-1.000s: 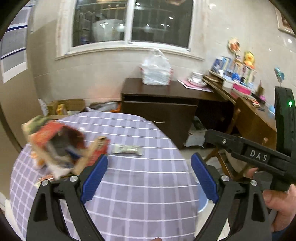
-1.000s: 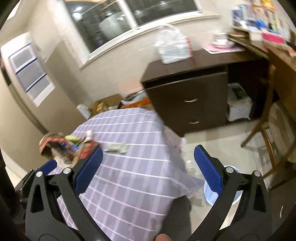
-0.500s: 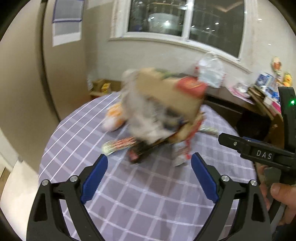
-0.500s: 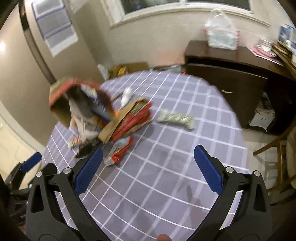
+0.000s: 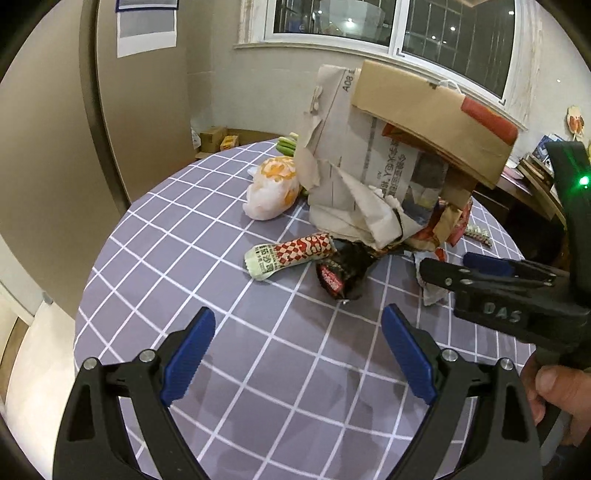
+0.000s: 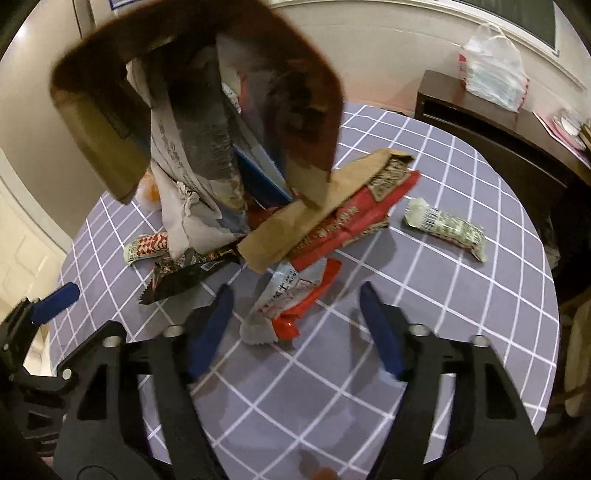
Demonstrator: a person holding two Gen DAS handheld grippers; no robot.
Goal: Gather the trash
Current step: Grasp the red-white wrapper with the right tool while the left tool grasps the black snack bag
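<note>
A round table (image 5: 155, 229) under a purple checked cloth carries a heap of trash, and both grippers hang over its near side, pointing down at it. The left gripper (image 5: 298, 345) stands wide with nothing between its blue pads, only bare cloth below. The right gripper (image 6: 295, 325) has just been closing to a middling gap; a red and white wrapper (image 6: 291, 299) lies on the cloth in the gap between its fingers, but the pads do not press on it. In the left view the right gripper reaches in from the side, a hand (image 5: 554, 402) on its handle. The heap is topped by a tilted brown paper bag (image 5: 432, 122), open toward the right camera, with crumpled printed paper (image 5: 354, 177) spilling out beneath it. A flattened brown and red bag (image 6: 332, 218) leans from under the pile toward the red and white wrapper. Around the pile lie a red patterned snack stick wrapper (image 5: 291, 254), a black wrapper (image 5: 343, 273) touching it, a white and orange plastic bag (image 5: 273, 188) on the far side, and a green and white wrapper (image 6: 443, 227) lying well apart on the cloth. Behind the table stand a dark wooden cabinet (image 6: 491, 129) with a white plastic bag (image 6: 491, 70) on top, and a window (image 5: 388, 22).
</note>
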